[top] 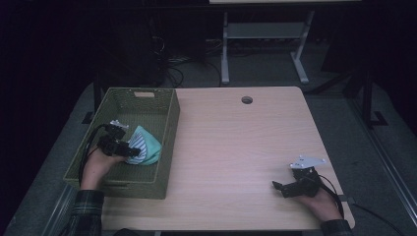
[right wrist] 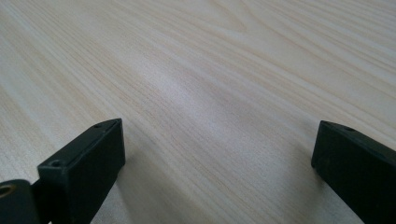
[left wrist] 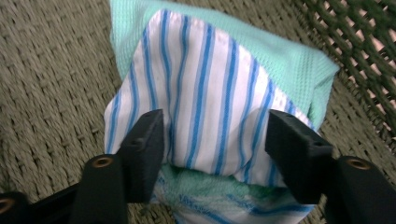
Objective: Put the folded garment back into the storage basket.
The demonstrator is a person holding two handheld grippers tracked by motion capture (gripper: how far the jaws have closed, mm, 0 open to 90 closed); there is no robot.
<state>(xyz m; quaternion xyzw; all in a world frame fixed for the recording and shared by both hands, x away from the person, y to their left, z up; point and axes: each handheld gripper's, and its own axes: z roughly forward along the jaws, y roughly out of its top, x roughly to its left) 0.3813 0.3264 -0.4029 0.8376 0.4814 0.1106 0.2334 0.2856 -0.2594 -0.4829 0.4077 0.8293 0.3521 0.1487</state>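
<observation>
A blue-and-white striped cloth lies on top of a mint green cloth on the woven floor of an olive green basket at the table's left. My left gripper reaches into the basket, and its jaws stand apart on either side of the striped cloth's near end without squeezing it. In the high view the left gripper sits just left of the cloth bundle. My right gripper rests near the table's front right, and its jaws are wide apart over bare wood.
The light wooden table has a round cable hole near its far edge. The basket's latticed wall rises close behind the cloths. Beyond the table stand a white desk frame and loose cables on a dark floor.
</observation>
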